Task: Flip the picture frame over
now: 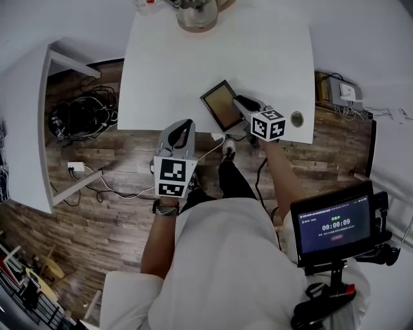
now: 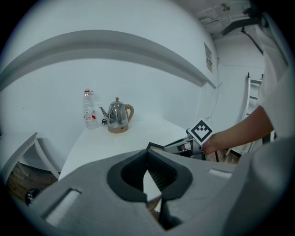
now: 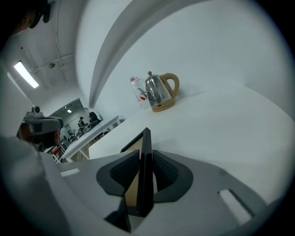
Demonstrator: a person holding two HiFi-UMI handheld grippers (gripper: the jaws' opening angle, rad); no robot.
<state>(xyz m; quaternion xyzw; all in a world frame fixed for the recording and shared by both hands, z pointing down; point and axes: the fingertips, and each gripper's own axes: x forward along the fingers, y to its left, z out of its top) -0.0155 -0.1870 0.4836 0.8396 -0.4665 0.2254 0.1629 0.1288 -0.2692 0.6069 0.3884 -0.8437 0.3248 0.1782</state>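
**A:** Head view?

**B:** The dark-rimmed rectangular picture frame with a tan face [image 1: 221, 104] is over the near right part of the white rectangular table [image 1: 193, 77]. It's tipped up, face towards the left. The right gripper [image 1: 240, 101] is on its right edge. The left gripper [image 1: 187, 122] is at the table's near edge, left of the frame and not touching it. A steel kettle with a tan handle [image 1: 197, 13] is at the far edge, and a black screen on a stand [image 1: 332, 227] is lower right.

**A:** Bottom edge on the table?

**B:** Can't tell from above, the angle is too steep.

**A:** Left gripper view?

**B:** The left gripper [image 2: 147, 154] has its jaw tips together with nothing between them. Through the gap behind the tips I see only table [image 2: 115, 147]. A corner of the frame [image 2: 154, 147] shows just beyond, with the right gripper [image 2: 168, 147] on it. The kettle [image 2: 118, 117] and a clear plastic bottle with a red label [image 2: 89, 109] stand side by side at the back.

**A:** Right gripper view?

**B:** The right gripper [image 3: 145, 156] is clamped on the frame [image 3: 146, 184]. The frame stands on edge between the pads, with its dark rim towards the camera and its tan face to the left. The table [image 3: 221, 124] is beyond, with the kettle [image 3: 159, 92] and bottle [image 3: 136, 90] far back.
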